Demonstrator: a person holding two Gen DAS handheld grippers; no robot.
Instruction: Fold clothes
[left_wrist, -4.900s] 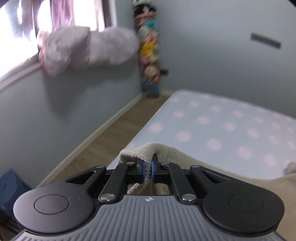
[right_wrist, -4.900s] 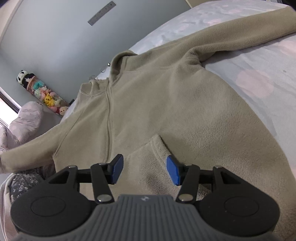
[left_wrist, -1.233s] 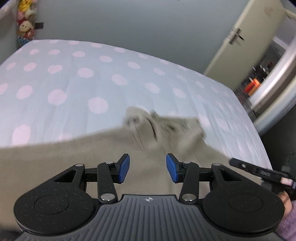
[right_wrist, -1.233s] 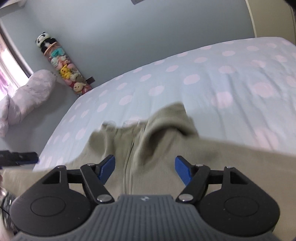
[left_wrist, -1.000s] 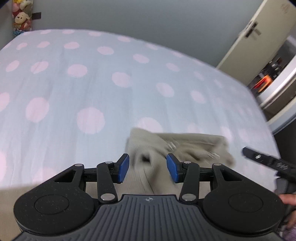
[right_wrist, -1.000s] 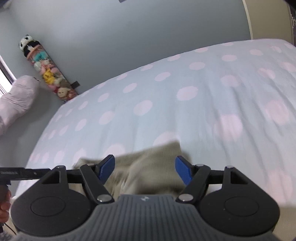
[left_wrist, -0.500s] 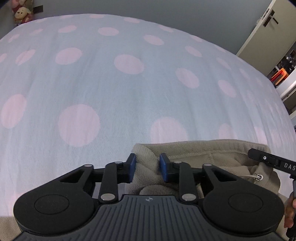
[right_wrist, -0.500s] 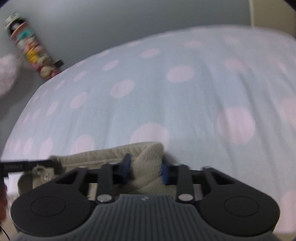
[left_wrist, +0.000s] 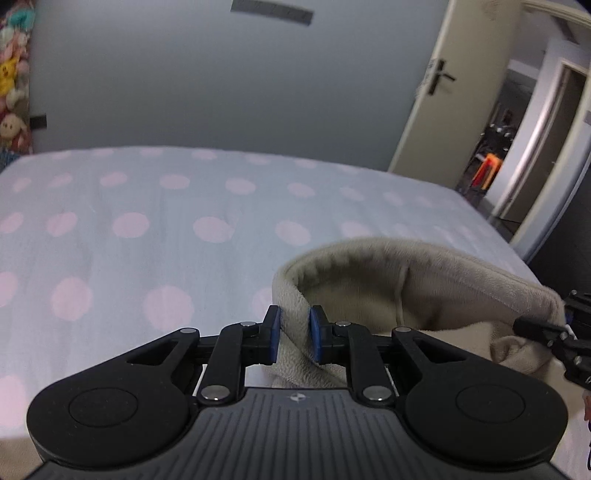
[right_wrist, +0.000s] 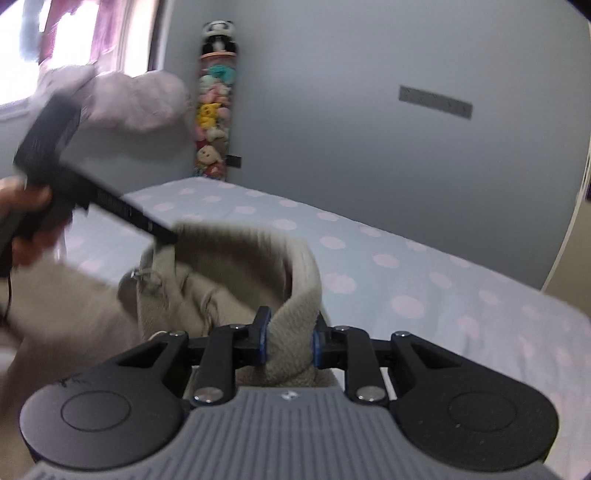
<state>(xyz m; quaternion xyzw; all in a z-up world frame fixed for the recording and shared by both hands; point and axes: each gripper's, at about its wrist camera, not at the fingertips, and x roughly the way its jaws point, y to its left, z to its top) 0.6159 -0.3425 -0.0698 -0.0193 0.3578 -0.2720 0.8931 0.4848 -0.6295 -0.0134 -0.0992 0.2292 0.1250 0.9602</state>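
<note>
Grey-blue walls and a polka-dot bed (left_wrist: 155, 221) frame the scene. Raised just above the sheet, the beige fleece hoodie (left_wrist: 388, 280) hangs by its hood rim, slack w/ a droop between the two holds. Left gripper (left_wrist: 293, 334) is clenched on one side of the rim, right gripper (right_wrist: 287, 341) clamped on the other (view is blurry). To fold well: keep both at equal height, pull the edge taut, lay it down evenly. Door (left_wrist: 439, 92) stands ajar beyond.
</note>
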